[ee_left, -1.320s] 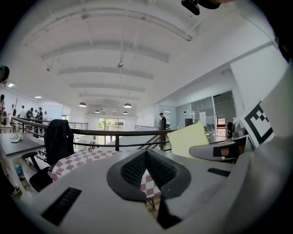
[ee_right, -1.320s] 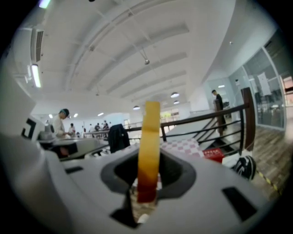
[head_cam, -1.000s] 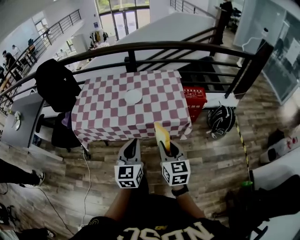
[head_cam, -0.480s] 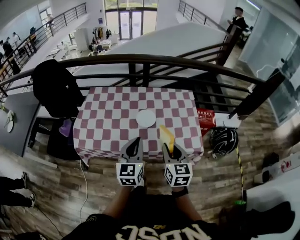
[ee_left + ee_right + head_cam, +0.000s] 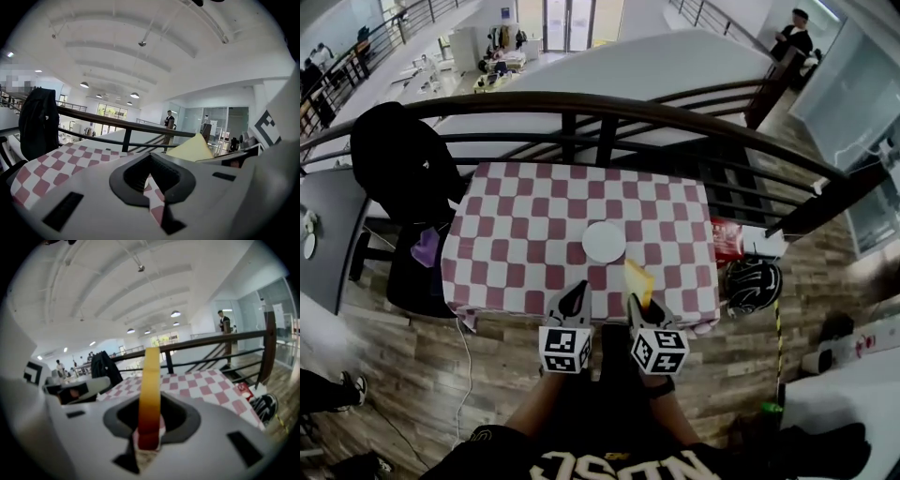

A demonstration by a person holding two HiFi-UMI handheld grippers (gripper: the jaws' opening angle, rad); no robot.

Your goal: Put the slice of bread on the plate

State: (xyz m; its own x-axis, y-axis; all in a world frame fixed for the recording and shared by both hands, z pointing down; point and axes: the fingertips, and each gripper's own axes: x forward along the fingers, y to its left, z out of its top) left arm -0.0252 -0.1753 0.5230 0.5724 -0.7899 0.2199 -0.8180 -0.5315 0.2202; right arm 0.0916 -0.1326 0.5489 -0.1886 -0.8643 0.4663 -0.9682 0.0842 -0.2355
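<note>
Your right tongs (image 5: 640, 302) pinch the slice of bread (image 5: 638, 279), which stands on edge, upright, over the near edge of the checkered counter (image 5: 516, 234). The white plate (image 5: 604, 241) sits mid-counter, apart from the slice. Your left tongs (image 5: 575, 296) are pressed together and carry nothing.

Left gripper (image 5: 574, 298): lower centre of the head view, pointing up the frame; jaws drawn together, nothing between them.
Right gripper (image 5: 641, 307): just beside it on the right, same heading; jaws clamped on a slice of bread (image 5: 637, 280) that stands on edge above the tips.
Marker cubes (image 5: 565, 350): one behind each gripper, side by side, slightly apart.
Forearms (image 5: 536, 405): bare, rising from the bottom edge, one to each gripper.
Right wrist (image 5: 657, 382): wears a dark band.
</note>
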